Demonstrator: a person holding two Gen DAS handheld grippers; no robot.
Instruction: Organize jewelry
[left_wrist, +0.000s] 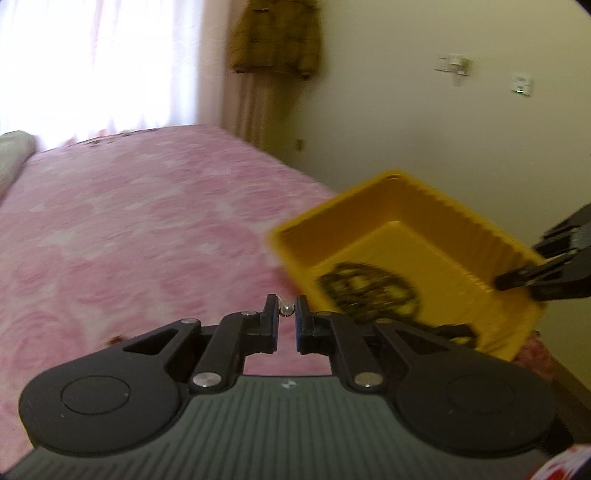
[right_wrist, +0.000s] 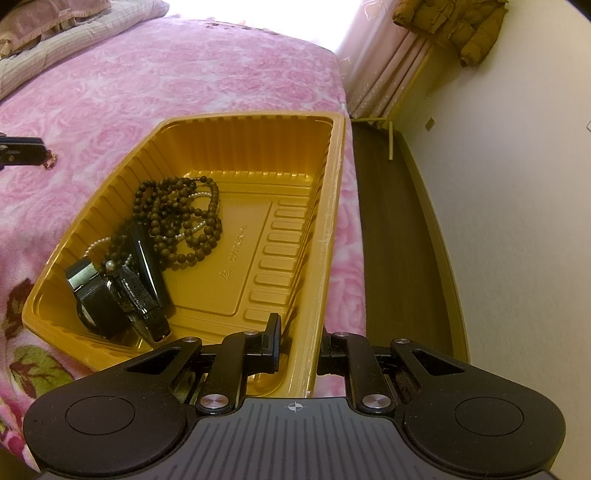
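Meanwhile the left gripper (left_wrist: 286, 314) is pinched narrowly on a small pale bead (left_wrist: 286, 309) with a fine chain (right_wrist: 51, 161) dangling beneath, held above the pink blanket (left_wrist: 147, 221) just beside the yellow tray (right_wrist: 332, 206). Across from it, the right gripper (right_wrist: 299, 345) clamps the tray's near right wall, one finger inside, one outside. Dark bead necklaces (right_wrist: 181, 218) and a black watch (right_wrist: 99, 299) crowd the tray's left half; its right half lies bare. That tray sits close to the bed's edge, floor (right_wrist: 391, 240) just beyond.
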